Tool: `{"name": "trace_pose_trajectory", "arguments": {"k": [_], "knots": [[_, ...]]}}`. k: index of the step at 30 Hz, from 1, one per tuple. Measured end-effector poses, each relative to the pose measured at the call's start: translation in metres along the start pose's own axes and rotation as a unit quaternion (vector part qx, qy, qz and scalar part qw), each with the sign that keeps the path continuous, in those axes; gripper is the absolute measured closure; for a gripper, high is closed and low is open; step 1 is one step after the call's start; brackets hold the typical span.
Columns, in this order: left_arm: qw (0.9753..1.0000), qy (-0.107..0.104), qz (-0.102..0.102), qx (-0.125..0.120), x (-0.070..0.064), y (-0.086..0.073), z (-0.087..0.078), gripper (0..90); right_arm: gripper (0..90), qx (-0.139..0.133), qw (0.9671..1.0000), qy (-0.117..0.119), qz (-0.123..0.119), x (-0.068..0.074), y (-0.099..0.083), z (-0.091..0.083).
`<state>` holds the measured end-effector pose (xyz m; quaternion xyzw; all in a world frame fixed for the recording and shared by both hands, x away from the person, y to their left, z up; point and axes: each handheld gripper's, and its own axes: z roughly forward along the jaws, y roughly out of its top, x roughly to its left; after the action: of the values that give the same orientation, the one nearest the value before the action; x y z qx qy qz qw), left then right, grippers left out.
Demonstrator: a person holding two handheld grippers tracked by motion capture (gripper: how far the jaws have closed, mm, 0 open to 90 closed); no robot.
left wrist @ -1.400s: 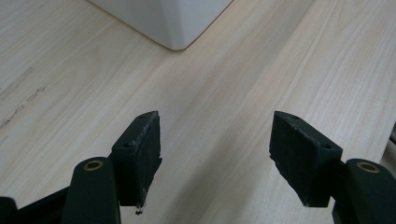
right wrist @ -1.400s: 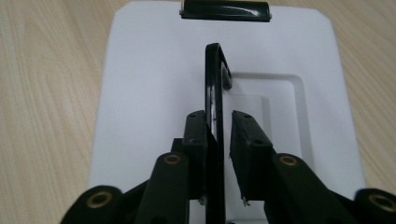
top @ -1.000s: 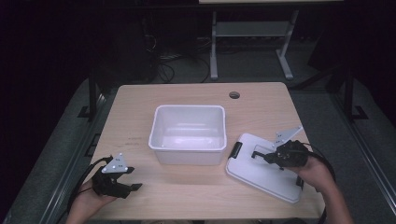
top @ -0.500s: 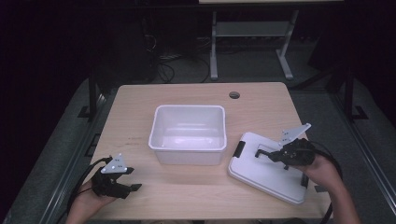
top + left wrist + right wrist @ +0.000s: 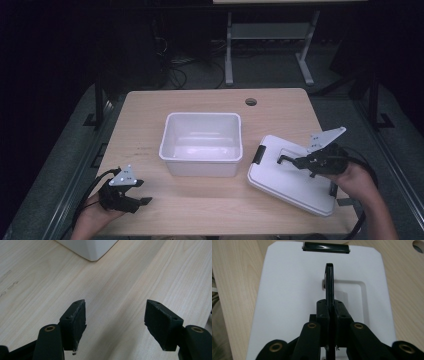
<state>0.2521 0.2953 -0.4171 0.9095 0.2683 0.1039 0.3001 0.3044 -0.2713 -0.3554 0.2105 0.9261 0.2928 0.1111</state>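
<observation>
Lid (image 5: 292, 181) slid rightward, tongs (image 5: 295, 162) gripping its handle (image 5: 329, 282).

This looks like a lab or a test room – a plain wooden table (image 5: 210, 107) stands on grey carpet (image 5: 345, 115), with loose cables (image 5: 180, 70) and a metal stand (image 5: 270, 35) behind in the dark.

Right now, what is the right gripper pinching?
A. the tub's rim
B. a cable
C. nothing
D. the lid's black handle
D: the right gripper has its jaws shut on the thin black handle standing up from the white lid.
</observation>
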Motion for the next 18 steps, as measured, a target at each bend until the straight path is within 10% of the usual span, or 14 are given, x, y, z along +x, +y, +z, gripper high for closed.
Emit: {"name": "trace_pose_trajectory", "arguments": {"k": [18], "knots": [[1.0,0.001,-0.001,-0.003,0.001,0.0,-0.002,33.1,84.2,-0.023,0.9995,-0.01,-0.02,0.0,0.028,-0.047]]}}
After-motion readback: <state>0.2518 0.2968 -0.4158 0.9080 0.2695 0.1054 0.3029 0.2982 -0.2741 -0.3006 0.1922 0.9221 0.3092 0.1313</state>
